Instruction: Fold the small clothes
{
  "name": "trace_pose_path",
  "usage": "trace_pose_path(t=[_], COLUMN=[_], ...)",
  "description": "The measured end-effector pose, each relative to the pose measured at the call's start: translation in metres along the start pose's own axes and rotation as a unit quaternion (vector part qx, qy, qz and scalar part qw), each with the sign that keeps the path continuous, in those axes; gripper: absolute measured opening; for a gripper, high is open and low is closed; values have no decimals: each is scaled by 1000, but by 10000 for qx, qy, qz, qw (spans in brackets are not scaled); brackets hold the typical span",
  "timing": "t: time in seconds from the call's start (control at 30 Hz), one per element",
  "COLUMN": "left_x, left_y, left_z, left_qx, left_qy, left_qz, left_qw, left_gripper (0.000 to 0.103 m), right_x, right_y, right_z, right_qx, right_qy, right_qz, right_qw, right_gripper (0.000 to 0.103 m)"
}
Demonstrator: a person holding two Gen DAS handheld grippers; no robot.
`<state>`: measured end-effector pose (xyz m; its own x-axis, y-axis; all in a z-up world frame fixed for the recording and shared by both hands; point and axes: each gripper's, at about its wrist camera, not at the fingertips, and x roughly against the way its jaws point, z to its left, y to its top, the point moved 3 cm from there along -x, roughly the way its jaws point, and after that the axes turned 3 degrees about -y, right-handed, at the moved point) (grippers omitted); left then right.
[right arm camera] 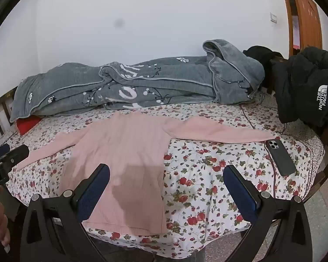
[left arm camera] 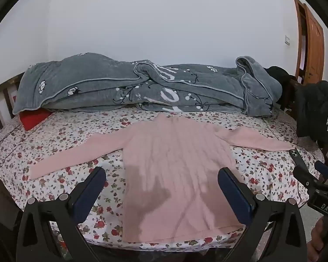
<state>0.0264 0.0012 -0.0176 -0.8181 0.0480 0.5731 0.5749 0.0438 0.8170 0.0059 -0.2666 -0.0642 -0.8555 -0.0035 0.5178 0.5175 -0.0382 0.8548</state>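
Note:
A pink ribbed long-sleeved sweater [left arm camera: 175,170] lies flat on the floral bedsheet [left arm camera: 61,135], both sleeves spread out, hem at the near edge. It also shows in the right wrist view [right arm camera: 124,163]. My left gripper [left arm camera: 161,174] is open and empty, hovering above the sweater's lower body. My right gripper [right arm camera: 166,171] is open and empty, above the sweater's right hem edge and the sheet beside it. The right gripper shows at the right edge of the left wrist view [left arm camera: 312,179]; the left gripper shows at the left edge of the right wrist view [right arm camera: 4,163].
A grey flowered blanket [left arm camera: 142,87] is piled along the far side of the bed. A red item [left arm camera: 32,118] sticks out under it at left. A black phone [right arm camera: 280,157] lies near the right sleeve's end. A black jacket [right arm camera: 310,87] hangs at the right. A wooden door [left arm camera: 310,41] stands behind.

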Motion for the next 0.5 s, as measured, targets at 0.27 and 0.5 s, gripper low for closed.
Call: trace_pose_path(t=[0.27, 0.5], left_x=[3, 7], left_y=[5, 3], left_z=[8, 0], left_qx=[-26, -71], left_qy=[72, 129], left_qz=[-87, -142], left_qw=[9999, 9998], left_gripper=[103, 103], right_x=[6, 6], right_y=[3, 3], right_z=[-4, -3], right_qx=[20, -38], right_qy=[-58, -78], right_qz=[-39, -40], right_qw=[10000, 10000], right_gripper=[102, 102])
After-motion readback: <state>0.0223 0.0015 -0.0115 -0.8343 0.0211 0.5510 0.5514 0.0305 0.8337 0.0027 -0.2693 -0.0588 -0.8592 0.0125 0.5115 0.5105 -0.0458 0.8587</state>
